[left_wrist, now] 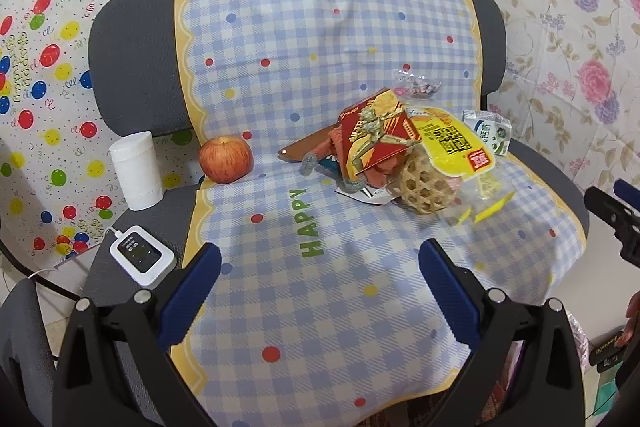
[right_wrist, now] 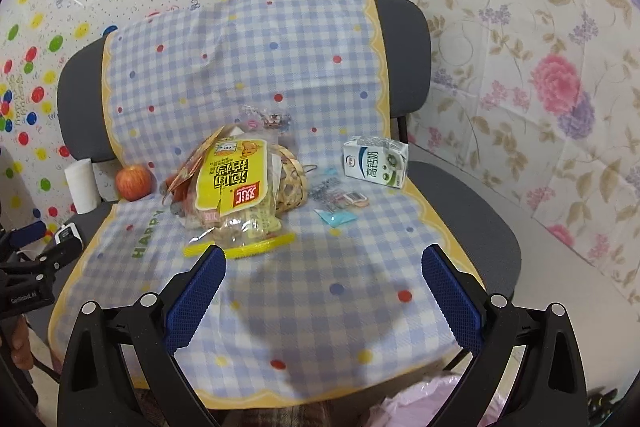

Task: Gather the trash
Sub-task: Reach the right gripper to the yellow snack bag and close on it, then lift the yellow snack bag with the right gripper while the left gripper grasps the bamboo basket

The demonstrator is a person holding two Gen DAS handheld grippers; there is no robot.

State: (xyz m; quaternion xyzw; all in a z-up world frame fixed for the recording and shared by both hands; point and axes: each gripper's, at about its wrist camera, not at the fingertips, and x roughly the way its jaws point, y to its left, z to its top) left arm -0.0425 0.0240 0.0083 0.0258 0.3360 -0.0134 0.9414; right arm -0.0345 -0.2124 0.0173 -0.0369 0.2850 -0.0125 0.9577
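Note:
A pile of trash lies on the checked cloth over a grey chair: a yellow snack bag (left_wrist: 448, 143) (right_wrist: 236, 187), a red card wrapper (left_wrist: 376, 131), a woven bamboo ball (left_wrist: 424, 187) (right_wrist: 292, 183), a clear wrapper (left_wrist: 416, 83) (right_wrist: 268, 119), a milk carton (left_wrist: 488, 131) (right_wrist: 376, 161) and small torn wrappers (right_wrist: 336, 203). My left gripper (left_wrist: 320, 263) is open and empty, above the seat's front, short of the pile. My right gripper (right_wrist: 324, 267) is open and empty, just in front of the yellow bag.
An apple (left_wrist: 226, 159) (right_wrist: 134, 183), a white paper roll (left_wrist: 136, 171) (right_wrist: 82, 187) and a white charger (left_wrist: 142, 255) sit at the seat's left. A brown knife-like object (left_wrist: 304, 149) lies beside the pile. A pink bag (right_wrist: 420, 403) shows below the seat's front edge.

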